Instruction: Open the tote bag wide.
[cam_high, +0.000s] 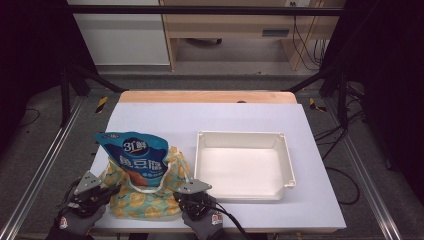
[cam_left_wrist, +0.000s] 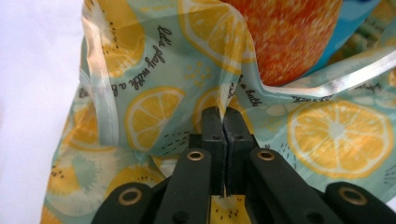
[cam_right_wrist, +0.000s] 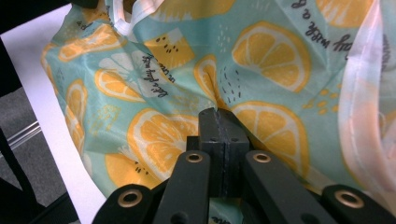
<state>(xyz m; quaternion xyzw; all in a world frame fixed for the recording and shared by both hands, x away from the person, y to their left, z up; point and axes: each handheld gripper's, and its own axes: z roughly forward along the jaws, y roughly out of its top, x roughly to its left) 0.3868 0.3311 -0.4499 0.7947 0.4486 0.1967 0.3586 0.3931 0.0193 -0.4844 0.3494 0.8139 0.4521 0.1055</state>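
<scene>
lemon-print bag (cam_high: 145, 200) crumpled at table's near-left edge, blue snack pouch (cam_high: 136, 156) upright inside.

White empty tray (cam_high: 243, 186) is sitting on the white tabletop (cam_high: 160, 117), off to the right of both jaw pairs, near the right pair. Wooden table edge (cam_high: 207, 96) is showing beyond, grey floor (cam_high: 215, 67) and cables (cam_high: 305, 47) lying further back.

Looks like I'm in some lab setup: black metal frame (cam_high: 200, 10) around my white-topped table (cam_high: 165, 120), loose black cables (cam_high: 310, 45) across grey floor.
</scene>
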